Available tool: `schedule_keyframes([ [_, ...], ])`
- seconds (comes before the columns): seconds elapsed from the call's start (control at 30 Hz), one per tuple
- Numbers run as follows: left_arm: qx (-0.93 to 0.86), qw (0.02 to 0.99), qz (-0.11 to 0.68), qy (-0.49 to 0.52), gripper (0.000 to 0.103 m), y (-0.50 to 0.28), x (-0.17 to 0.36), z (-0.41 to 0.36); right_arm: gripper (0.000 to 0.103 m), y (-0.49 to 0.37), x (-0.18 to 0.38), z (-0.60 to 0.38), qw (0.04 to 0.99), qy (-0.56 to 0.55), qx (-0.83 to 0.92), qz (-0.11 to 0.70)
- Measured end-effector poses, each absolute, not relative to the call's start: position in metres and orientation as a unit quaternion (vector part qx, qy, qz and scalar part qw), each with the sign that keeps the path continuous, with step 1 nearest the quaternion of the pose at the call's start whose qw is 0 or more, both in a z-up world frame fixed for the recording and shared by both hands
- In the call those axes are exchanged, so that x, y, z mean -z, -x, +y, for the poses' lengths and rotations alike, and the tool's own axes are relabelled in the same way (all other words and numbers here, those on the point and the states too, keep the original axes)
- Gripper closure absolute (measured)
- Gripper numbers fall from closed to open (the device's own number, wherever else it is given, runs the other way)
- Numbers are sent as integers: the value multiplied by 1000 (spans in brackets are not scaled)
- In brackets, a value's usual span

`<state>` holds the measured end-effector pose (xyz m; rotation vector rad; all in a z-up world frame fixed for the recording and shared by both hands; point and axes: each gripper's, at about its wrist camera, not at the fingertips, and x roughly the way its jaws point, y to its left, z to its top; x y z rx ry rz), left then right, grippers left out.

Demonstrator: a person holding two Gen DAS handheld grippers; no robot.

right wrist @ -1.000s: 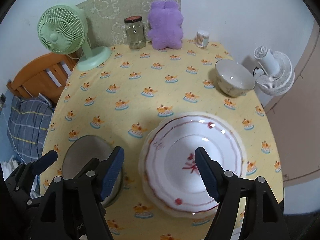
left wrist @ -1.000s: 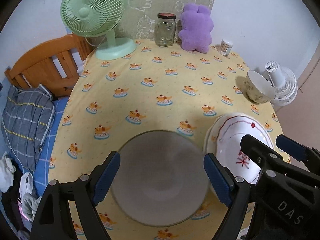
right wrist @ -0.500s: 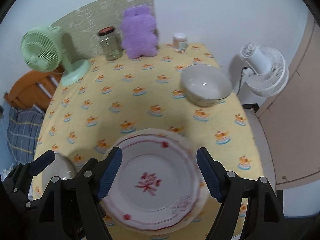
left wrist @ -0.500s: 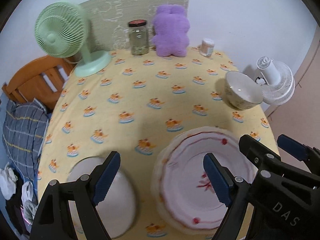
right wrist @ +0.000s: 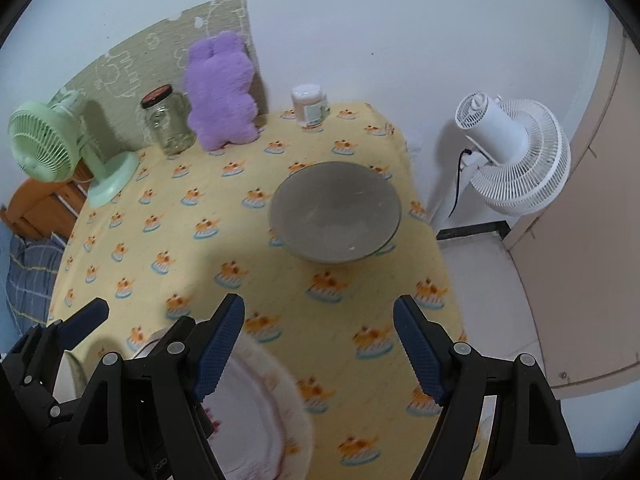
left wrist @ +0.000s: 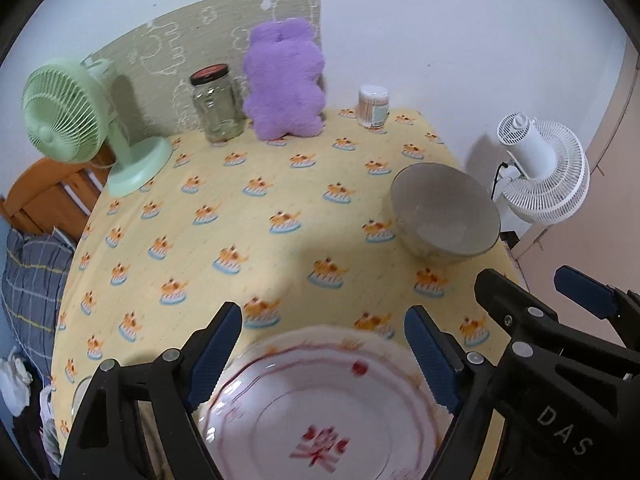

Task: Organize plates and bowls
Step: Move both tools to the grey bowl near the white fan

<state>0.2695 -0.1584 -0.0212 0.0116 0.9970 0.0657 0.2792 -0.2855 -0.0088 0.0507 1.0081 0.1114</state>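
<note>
A white plate (left wrist: 320, 412) with a red rim and red centre mark lies on the yellow tablecloth (left wrist: 260, 200), right under my left gripper (left wrist: 324, 360). Its jaws are closing a little and stand apart above the plate without pressing on it. A pale bowl (right wrist: 336, 212) stands near the table's right edge, ahead of my right gripper (right wrist: 320, 352), which is open and empty over bare cloth. In the right wrist view the plate (right wrist: 260, 420) is at the lower left. A sliver of a second bowl (left wrist: 80, 396) shows at the far left.
Along the back wall stand a green fan (left wrist: 72, 120), a glass jar (left wrist: 218, 104), a purple plush toy (left wrist: 286, 80) and a small tub (left wrist: 374, 106). A white fan (left wrist: 540, 176) stands off the table's right edge, and a wooden frame (left wrist: 40, 196) at the left.
Both grippers have swept to the right across the table. The plain bowl slid out of the left view and the plate came under the left jaws. The pale bowl now lies ahead of the right gripper.
</note>
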Motion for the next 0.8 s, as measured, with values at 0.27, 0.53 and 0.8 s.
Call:
schedule_keyframes([
  [0.27, -32, 878, 477, 1, 19, -313, 28, -187, 23, -323, 16, -315, 876, -37, -72, 475],
  [0.53, -31, 883, 468, -4, 23, -358, 44, -205, 20, -370, 28, -331, 881, -33, -65, 468],
  [0.8, -13, 878, 478, -3, 33, -391, 68, -219, 10, -404, 51, -333, 878, -33, -70, 473],
])
